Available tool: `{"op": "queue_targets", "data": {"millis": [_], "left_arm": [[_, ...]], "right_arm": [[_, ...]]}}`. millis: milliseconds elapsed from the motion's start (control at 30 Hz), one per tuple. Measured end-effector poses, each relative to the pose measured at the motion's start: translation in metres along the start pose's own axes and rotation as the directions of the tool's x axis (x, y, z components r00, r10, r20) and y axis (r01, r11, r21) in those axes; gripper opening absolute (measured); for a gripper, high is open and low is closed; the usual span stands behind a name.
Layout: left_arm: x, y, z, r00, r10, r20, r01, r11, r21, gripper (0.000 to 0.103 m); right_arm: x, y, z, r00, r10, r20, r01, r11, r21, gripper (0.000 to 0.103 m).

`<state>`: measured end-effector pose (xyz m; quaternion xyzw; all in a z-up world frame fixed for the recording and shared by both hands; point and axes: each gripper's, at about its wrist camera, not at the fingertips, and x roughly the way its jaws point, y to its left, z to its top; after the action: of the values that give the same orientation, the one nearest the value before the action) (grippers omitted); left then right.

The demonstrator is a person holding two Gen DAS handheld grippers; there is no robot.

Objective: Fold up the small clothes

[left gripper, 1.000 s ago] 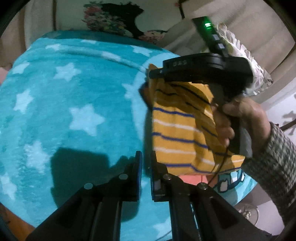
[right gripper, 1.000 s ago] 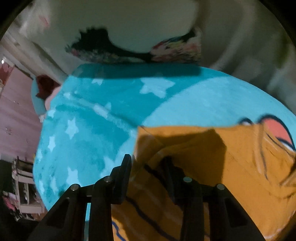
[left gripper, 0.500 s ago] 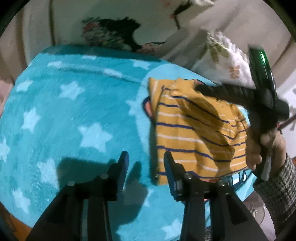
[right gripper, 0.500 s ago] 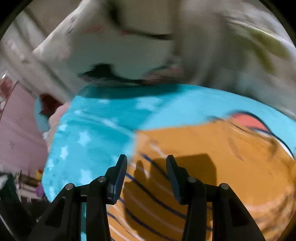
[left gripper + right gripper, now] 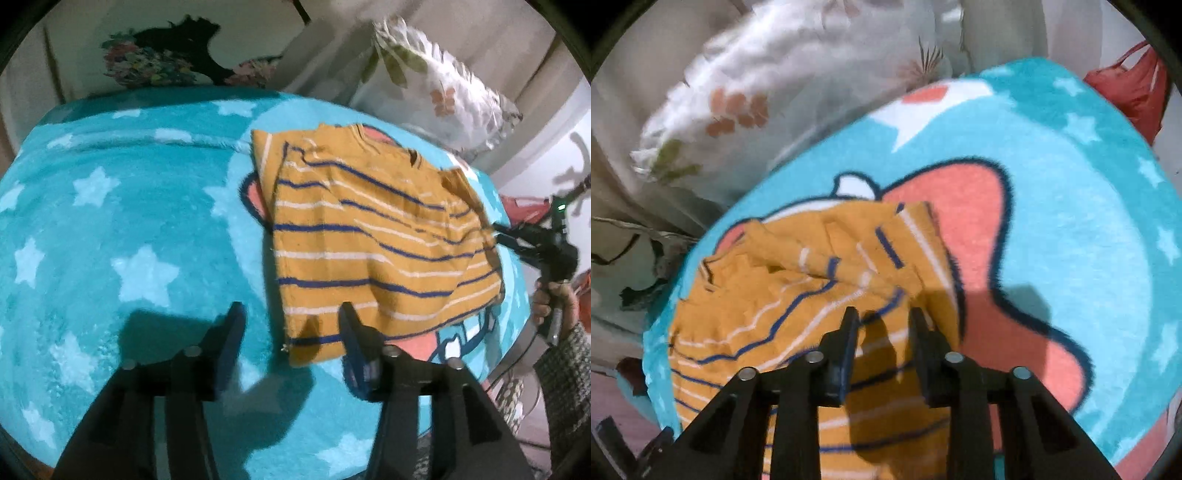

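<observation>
1. So the thing being folded is a little mustard-yellow striped shirt (image 5: 373, 240), blue and white stripes. It's lying on a teal star-print fleece blanket (image 5: 122, 229) spread over what I take to be a bed, sitting right on top of the cartoon print. In the left wrist view it's at about 2 o'clock from the left gripper (image 5: 291, 321).

2. Looks partly folded to me. The side toward 9 o'clock is a clean straight edge with a second layer showing underneath near the top, so I'd guess one side has been turned in. The overall shape is a rough rectangle already.

3. What's not tidy: in the right wrist view the far end of the shirt is bunched and wrinkled, with a flap lying loose across it around 12 o'clock. That end needs smoothing, and probably one more fold in half to finish.

4. Left gripper's jaws are wide apart, nothing in them, with the near corner of the shirt's hem lying between the tips.

5. Right gripper (image 5: 882, 325) is also spread and empty, hovering over the shirt's edge. From the left wrist view you can see it off at 3 o'clock, just beside the shirt.

6. Floral pillow (image 5: 436, 92) sits behind the blanket, not involved.
</observation>
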<state>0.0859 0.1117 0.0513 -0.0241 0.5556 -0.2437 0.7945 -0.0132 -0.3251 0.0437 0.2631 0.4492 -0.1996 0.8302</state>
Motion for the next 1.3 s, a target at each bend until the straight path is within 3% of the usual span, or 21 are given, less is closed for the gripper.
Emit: {"op": "queue_targets", "data": {"millis": [33, 200, 300, 333, 367, 400, 433, 533, 633, 700, 767, 833, 967, 1133, 1300], "left_arm": [[0.006, 0.0, -0.001, 1.0, 0.003, -0.015, -0.003, 1.0, 0.004, 0.054], [0.03, -0.005, -0.004, 0.997, -0.023, -0.08, 0.026, 0.999, 0.033, 0.054], [0.038, -0.013, -0.003, 0.997, -0.014, -0.076, 0.019, 0.998, 0.065, 0.054], [0.041, -0.015, -0.002, 0.997, -0.007, -0.076, 0.012, 0.997, 0.074, 0.05], [0.045, -0.016, -0.001, 0.996, 0.009, -0.089, -0.001, 0.997, 0.081, 0.017], [0.048, -0.015, 0.001, 0.993, 0.04, -0.109, -0.031, 0.996, 0.084, 0.006], [0.047, -0.011, 0.005, 0.991, 0.063, -0.115, -0.055, 0.996, 0.07, 0.007], [0.029, 0.006, 0.015, 0.994, 0.07, -0.086, -0.069, 0.998, 0.015, 0.006], [0.015, 0.016, 0.019, 0.997, 0.019, -0.07, -0.021, 0.999, -0.028, 0.007], [0.008, 0.013, 0.016, 0.999, 0.009, -0.051, -0.01, 1.0, -0.024, 0.009], [0.001, 0.009, 0.011, 0.999, 0.033, -0.033, -0.033, 0.999, -0.022, 0.022], [-0.004, 0.009, 0.007, 0.999, 0.041, -0.015, -0.042, 0.998, -0.043, 0.037], [-0.019, 0.01, 0.006, 0.998, 0.06, 0.033, -0.057, 0.995, -0.08, 0.043], [-0.03, 0.002, 0.011, 0.992, 0.099, 0.083, -0.089, 0.989, -0.117, 0.051], [-0.027, -0.004, 0.007, 0.988, 0.135, 0.075, -0.123, 0.98, -0.155, 0.053]], "right_arm": [[-0.009, 0.002, -0.005, 1.0, -0.016, 0.015, 0.016, 1.0, -0.026, 0.057], [-0.025, -0.003, -0.041, 0.999, -0.046, -0.005, 0.046, 0.998, -0.048, 0.062], [-0.018, -0.023, -0.067, 0.998, -0.023, -0.053, 0.023, 1.0, -0.007, 0.063], [-0.015, -0.026, -0.074, 0.998, -0.001, -0.07, 0.002, 1.0, 0.006, 0.063], [-0.01, -0.028, -0.082, 0.995, 0.039, -0.092, -0.037, 0.999, 0.021, 0.053], [-0.005, -0.027, -0.087, 0.991, 0.077, -0.112, -0.074, 0.997, 0.027, 0.037], [-0.003, -0.027, -0.089, 0.988, 0.092, -0.126, -0.089, 0.996, 0.026, 0.013], [-0.011, -0.033, -0.079, 0.993, 0.023, -0.112, -0.023, 1.0, 0.001, 0.011], [-0.017, -0.051, -0.065, 0.994, -0.054, -0.099, 0.054, 0.999, 0.001, 0.011], [-0.019, -0.059, -0.059, 0.982, -0.159, -0.105, 0.159, 0.987, -0.014, 0.015], [-0.027, -0.069, -0.056, 0.989, -0.112, -0.099, 0.114, 0.993, 0.019, 0.016], [-0.045, -0.074, -0.052, 0.997, -0.069, -0.029, 0.07, 0.996, 0.061, 0.017], [-0.056, -0.046, -0.032, 0.998, 0.028, 0.051, -0.028, 1.0, 0.001, 0.017], [-0.013, 0.028, 0.001, 0.982, 0.189, -0.026, -0.191, 0.97, -0.15, 0.017], [0.06, 0.058, 0.038, 0.987, 0.113, -0.113, -0.134, 0.971, -0.199, 0.017]]}}
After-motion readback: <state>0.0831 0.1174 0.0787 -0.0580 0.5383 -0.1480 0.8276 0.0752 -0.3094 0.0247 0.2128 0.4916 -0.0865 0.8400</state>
